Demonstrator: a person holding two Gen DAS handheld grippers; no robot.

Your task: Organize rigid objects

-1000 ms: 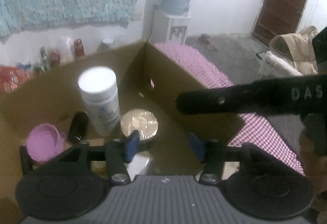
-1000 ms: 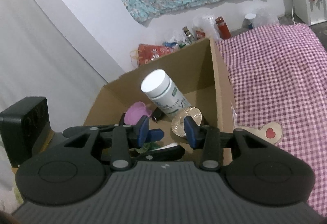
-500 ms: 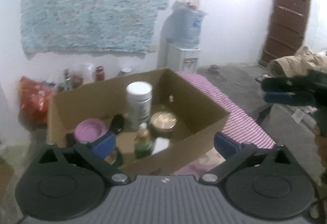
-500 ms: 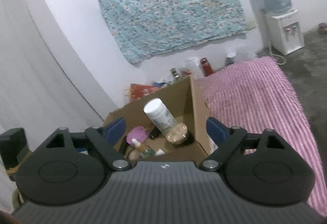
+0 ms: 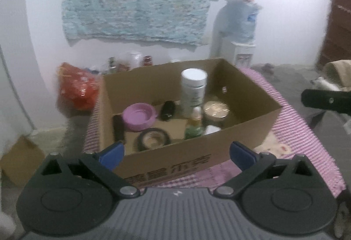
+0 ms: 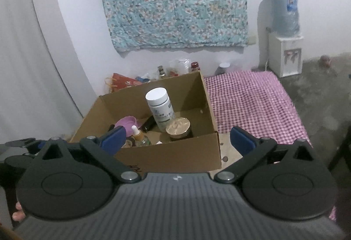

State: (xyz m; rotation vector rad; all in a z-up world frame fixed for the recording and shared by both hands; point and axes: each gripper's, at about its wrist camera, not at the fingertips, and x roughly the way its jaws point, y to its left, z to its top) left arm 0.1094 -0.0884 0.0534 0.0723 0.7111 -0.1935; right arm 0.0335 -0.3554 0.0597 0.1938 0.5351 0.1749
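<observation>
Both tongs seen spread wide, nothing gripped: left tongs [image 5: 176,152], right tongs [image 6: 177,138], both held back from the cardboard box [image 5: 197,159] w/ its near wall between the fingertips. Box is set on a pink checked cloth [image 6: 252,99]. Inside, L to R: black oblong item [image 5: 118,128], purple bowl [image 5: 139,116] at rear-left, black tape roll [image 5: 154,139] in front, small dropper bottle [image 5: 194,126] mid (cap white), tall white bottle [image 5: 194,91] upright behind it, gold-lid jar [image 5: 216,110] at right. Red bag [image 5: 76,86] is seen left of box, water dispenser [image 6: 284,31] far right by wall.
</observation>
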